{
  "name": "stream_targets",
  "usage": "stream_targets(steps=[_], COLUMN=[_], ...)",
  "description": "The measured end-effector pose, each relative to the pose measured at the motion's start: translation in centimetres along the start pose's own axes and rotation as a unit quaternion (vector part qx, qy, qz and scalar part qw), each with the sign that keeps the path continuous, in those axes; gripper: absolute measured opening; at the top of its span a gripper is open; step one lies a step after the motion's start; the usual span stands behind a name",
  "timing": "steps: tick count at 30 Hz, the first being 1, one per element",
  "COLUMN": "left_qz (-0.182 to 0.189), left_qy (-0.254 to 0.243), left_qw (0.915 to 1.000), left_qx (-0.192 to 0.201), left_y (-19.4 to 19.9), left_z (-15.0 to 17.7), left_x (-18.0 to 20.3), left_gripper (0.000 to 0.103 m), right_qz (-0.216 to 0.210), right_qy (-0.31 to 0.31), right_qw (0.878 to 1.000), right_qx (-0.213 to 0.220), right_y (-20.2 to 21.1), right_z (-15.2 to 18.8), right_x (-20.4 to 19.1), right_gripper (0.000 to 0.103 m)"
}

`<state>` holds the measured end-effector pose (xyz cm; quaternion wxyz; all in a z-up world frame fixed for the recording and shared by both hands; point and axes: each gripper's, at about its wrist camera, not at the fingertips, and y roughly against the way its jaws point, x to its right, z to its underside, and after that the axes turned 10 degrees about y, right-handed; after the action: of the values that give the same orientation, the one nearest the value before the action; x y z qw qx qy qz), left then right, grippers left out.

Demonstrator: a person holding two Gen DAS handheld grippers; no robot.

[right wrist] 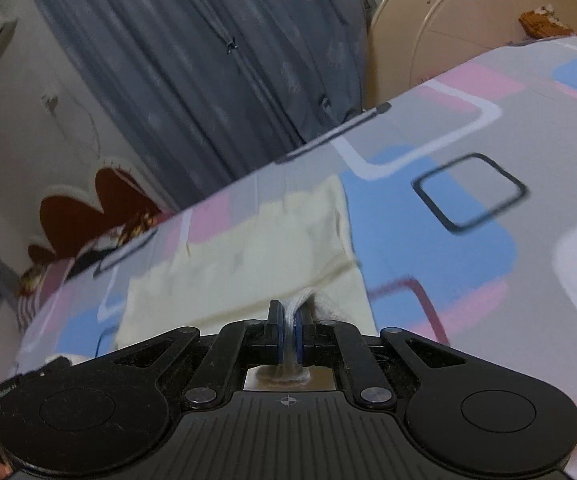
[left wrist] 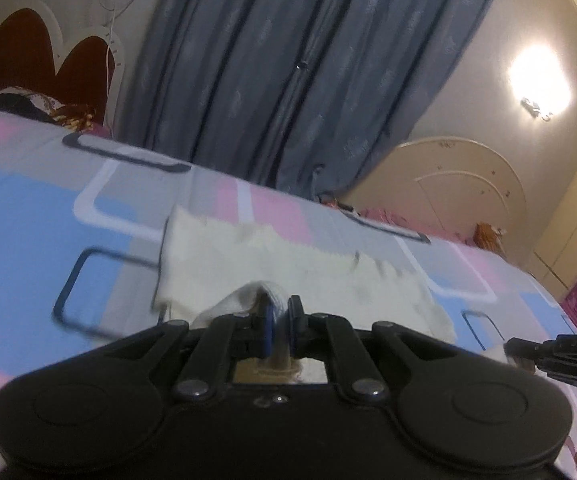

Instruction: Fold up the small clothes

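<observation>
So there's a big bed (left wrist: 48,216) with a pink, blue and grey block-pattern sheet, blue curtains (left wrist: 272,60) hanging behind it and a cream headboard with dark red panels (left wrist: 28,52) off to one side. A small cream garment (left wrist: 288,264) lies spread on the sheet, pretty blurry. The left gripper (left wrist: 281,320) has its jaws clamped on a bunched-up bit of the garment's near edge, and the right gripper (right wrist: 287,330) has its jaws pinched tight on another fold of the same edge.
</observation>
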<state>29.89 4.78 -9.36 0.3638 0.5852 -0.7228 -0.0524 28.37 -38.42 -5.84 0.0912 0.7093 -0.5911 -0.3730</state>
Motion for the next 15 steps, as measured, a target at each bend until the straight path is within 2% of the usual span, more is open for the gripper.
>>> stream_targets(steps=[10, 14, 15], left_qz=[-0.027, -0.049, -0.059], left_qy=[0.017, 0.014, 0.012], left_qw=[0.9995, 0.9982, 0.9975], left_qx=[0.005, -0.030, -0.037], left_y=[-8.8, -12.3, -13.0], left_z=[-4.0, -4.5, -4.5], left_x=[-0.9, -1.6, -1.7], left_gripper=[0.006, 0.007, 0.010], right_qz=[0.019, 0.030, 0.034], right_qy=[-0.017, -0.027, -0.034], right_qw=[1.000, 0.999, 0.999], right_qx=[0.004, -0.018, -0.025], right_y=[-9.6, -12.9, -13.7], right_z=[-5.7, -6.1, -6.0], right_x=[2.1, 3.4, 3.9], right_gripper=[0.005, 0.005, 0.005])
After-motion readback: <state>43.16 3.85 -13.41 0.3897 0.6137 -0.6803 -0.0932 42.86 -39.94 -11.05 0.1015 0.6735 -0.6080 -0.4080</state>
